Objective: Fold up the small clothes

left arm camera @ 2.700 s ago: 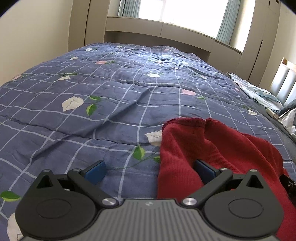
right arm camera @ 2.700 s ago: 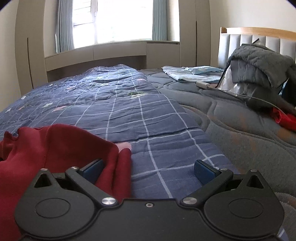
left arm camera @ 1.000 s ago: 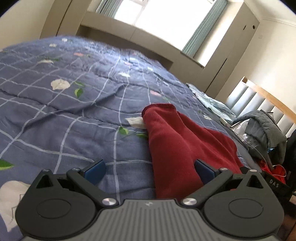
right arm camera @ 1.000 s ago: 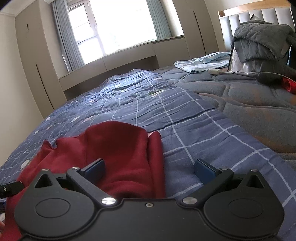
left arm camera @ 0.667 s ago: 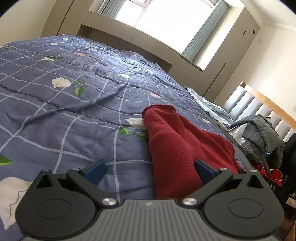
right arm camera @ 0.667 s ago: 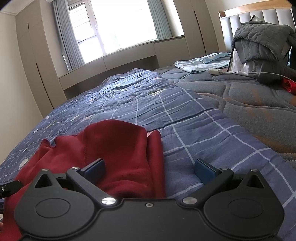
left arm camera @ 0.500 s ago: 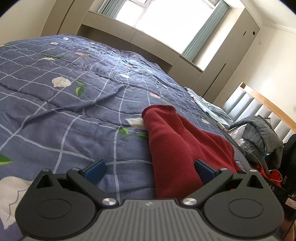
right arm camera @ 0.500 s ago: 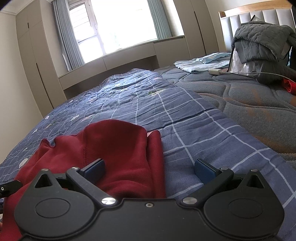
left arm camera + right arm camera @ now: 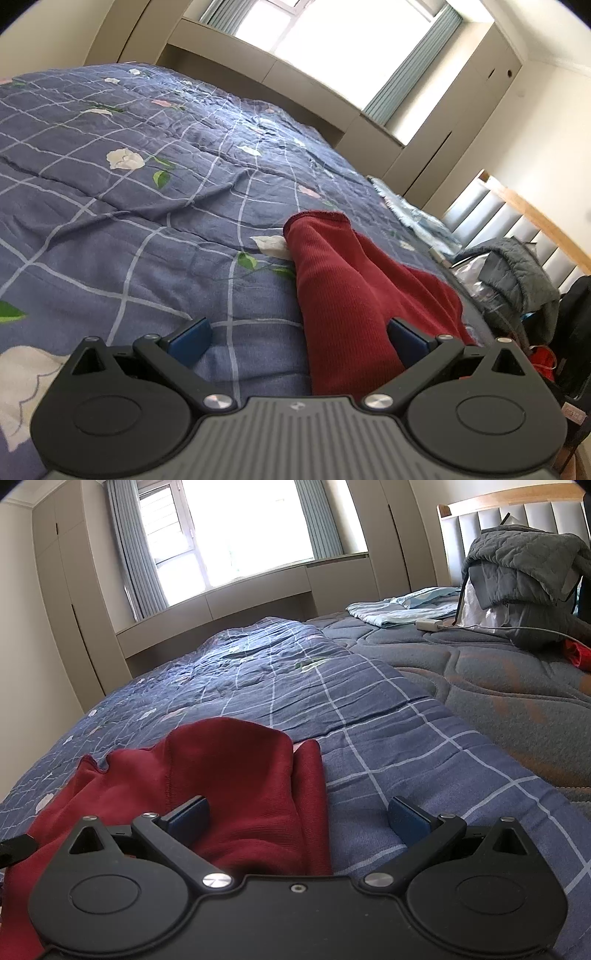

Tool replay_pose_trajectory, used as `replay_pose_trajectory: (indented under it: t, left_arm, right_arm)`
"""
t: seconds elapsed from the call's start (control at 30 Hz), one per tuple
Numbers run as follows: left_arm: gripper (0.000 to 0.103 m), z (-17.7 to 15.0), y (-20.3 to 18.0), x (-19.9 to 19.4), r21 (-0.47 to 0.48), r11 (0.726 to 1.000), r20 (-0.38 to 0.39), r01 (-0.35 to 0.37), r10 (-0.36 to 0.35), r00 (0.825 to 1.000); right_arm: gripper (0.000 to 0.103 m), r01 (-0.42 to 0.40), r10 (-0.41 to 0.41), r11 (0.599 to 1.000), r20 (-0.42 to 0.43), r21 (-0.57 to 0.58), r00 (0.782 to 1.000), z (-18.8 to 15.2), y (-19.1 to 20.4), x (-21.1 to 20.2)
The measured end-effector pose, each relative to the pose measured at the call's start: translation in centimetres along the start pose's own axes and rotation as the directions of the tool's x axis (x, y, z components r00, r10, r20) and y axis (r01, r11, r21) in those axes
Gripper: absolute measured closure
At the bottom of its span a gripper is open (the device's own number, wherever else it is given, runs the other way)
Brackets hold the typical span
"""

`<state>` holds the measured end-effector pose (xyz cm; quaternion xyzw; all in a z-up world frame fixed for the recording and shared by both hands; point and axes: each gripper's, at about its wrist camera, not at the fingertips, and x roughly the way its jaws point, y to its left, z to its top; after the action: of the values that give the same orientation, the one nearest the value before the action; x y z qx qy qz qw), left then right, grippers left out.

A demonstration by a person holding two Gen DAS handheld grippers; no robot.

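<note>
1. The left tool (image 9: 299, 339) is wide open and holds nothing; its blue fingers (image 9: 190, 338) sit far apart, low over the bed
2. The right tool (image 9: 298, 818) is wide open too, with nothing pinched between its fingers (image 9: 408, 819)
3. The red garment (image 9: 343, 295) lies flat on the blue blanket (image 9: 147, 221). In the left view it runs between the two fingers, close to the right one
4. In the right view the same red garment (image 9: 229, 775) sits by the left finger, and the blanket (image 9: 388, 757) fills the rest of the gap
5. The left view shows a long red tube of cloth with a hemmed end (image 9: 317, 218) far from the tool. The right view shows a wide, bumpy part with a sewn seam (image 9: 169, 775) instead
6. White flowers (image 9: 123, 158) and green leaves on the blanket are easy to see in the left view only
7. The right view shows the gray mattress (image 9: 498, 679), a light blue cloth (image 9: 402, 607) and a white charger (image 9: 428, 624) with a cord
8. Both views show a gray padded coat (image 9: 524, 561) heaped by the headboard (image 9: 517, 210) and a bright window (image 9: 243, 528)
</note>
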<state>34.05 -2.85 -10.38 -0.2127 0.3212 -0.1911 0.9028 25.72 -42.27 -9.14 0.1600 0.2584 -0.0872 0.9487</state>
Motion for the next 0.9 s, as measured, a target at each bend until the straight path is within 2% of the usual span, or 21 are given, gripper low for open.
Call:
replay_pose_trajectory:
  t: [0.07,0.2,0.27,0.47,0.73,0.83,0.9]
  left_arm:
    - [0.001,0.1,-0.4,-0.3,-0.019,1.0,-0.014,-0.012,0.011,1.0]
    - [0.0,0.2,-1.3,-0.6,-0.017,0.999,-0.071,0.032,-0.033,0.997]
    - [0.0,0.3,-1.7,-0.4,0.014,1.0,-0.093,0.015,-0.014,0.996]
    - [0.0,0.8,-2.0,0.2,0.027,1.0,-0.141,-0.012,0.016,0.99]
    - [0.0,1.7,-2.5,0.6,0.006,0.998,-0.209,-0.055,0.055,0.976]
    - [0.0,2.5,-2.8,1.0,-0.008,0.997,-0.256,-0.078,0.073,0.964]
    - [0.0,2.9,-3.1,1.2,-0.017,0.996,-0.287,-0.087,0.079,0.955]
  right_arm:
    - [0.0,0.003,-0.003,1.0,0.0,-0.004,1.0,0.0,0.0,0.0]
    - [0.0,0.003,-0.003,1.0,0.0,-0.005,1.0,0.0,-0.1,0.0]
    - [0.0,0.002,-0.002,1.0,0.0,-0.004,1.0,0.0,0.0,0.0]
    - [0.0,0.001,-0.001,1.0,0.0,-0.002,1.0,0.0,0.0,0.0]
    - [0.001,-0.021,0.02,1.0,0.033,0.009,0.999,-0.2,-0.4,-0.7]
    - [0.006,-0.065,0.064,0.998,0.071,0.016,0.995,-0.4,-0.5,-1.4]
    - [0.014,-0.088,0.086,0.996,0.074,0.018,0.994,-0.4,-0.6,-1.5]
